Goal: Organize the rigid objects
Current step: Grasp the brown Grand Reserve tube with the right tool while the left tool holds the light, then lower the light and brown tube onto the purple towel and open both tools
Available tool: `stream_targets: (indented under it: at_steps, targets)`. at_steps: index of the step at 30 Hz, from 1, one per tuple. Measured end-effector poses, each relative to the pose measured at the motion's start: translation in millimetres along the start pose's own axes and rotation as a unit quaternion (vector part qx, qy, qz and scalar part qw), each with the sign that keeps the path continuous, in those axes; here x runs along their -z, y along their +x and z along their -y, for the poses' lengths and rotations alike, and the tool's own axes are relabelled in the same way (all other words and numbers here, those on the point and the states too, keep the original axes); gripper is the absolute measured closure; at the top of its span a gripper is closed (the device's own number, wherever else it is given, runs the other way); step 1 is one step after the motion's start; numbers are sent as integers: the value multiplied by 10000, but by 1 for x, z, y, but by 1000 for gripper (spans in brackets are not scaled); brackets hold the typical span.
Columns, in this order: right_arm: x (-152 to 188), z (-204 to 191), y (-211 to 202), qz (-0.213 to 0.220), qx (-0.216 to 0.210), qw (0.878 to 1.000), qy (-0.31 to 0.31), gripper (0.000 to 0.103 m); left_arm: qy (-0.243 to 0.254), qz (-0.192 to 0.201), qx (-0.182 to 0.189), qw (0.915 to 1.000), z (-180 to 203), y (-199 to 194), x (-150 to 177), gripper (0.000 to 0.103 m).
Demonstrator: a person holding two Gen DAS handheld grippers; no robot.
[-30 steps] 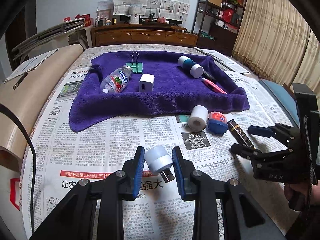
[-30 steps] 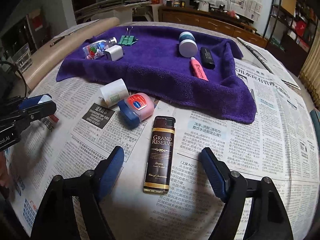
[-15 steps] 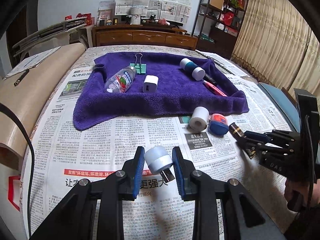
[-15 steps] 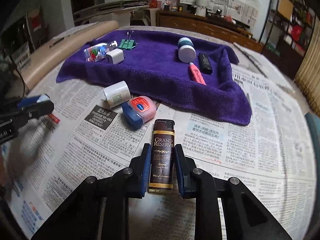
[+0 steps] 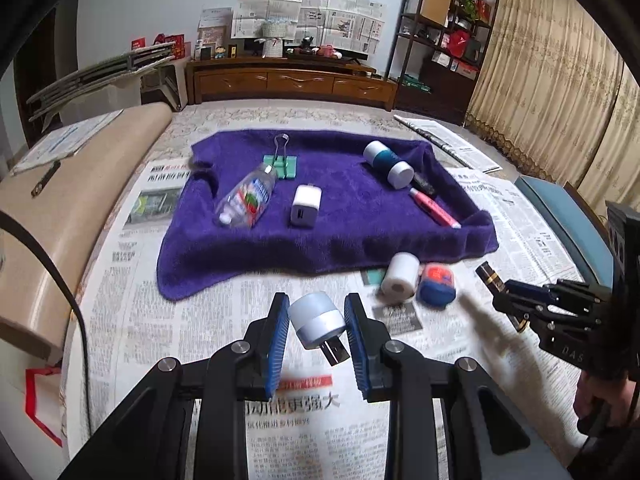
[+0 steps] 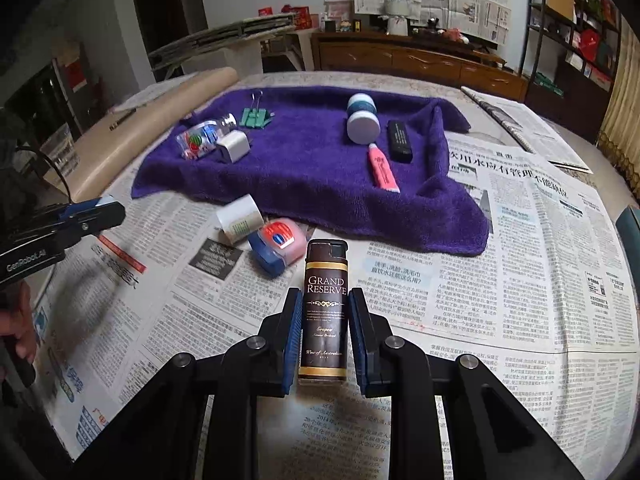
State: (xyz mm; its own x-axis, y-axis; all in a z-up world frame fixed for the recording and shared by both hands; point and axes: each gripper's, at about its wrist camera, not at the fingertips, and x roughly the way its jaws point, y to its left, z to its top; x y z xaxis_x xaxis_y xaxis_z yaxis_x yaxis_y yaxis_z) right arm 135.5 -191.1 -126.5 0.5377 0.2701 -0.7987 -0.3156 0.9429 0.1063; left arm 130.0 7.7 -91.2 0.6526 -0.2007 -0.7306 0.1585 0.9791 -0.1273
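Left gripper [image 5: 317, 322] clamps a small white cylindrical USB lamp [image 5: 318, 323] above the newspaper-covered table [image 5: 168, 320]; a fuzzy purple towel [image 5: 340, 232] lies beyond, before a wooden sideboard [image 5: 292, 80]. Right gripper [image 6: 325, 320] clamps a brown rectangular lighter [image 6: 325, 304], printed "GRAND RESERVE", raised above the newspaper near a blue-capped pink jar [image 6: 278, 244].

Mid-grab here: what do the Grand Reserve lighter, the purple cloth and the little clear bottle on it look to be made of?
Lighter: glossy dark brown body with gold bands and print, likely plastic or lacquered metal; cannot tell which.
Purple cloth: soft fuzzy pile with rumpled, folded edges, apparently microfibre or terry towel.
Clear bottle: see-through wall with glints and a colourful label, probably thin plastic.
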Motion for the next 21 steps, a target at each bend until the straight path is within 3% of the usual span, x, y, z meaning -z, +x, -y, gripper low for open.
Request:
stream_targets:
  at_steps: [10,21]
  targets:
    - [-25,18,-6,166,-37,9996,217,80,137,28,114,9998,11,17,-42,76]
    - [-85,28,18,218,-252,9991,279,80,225,-48,300,9993,20,58,-81,76]
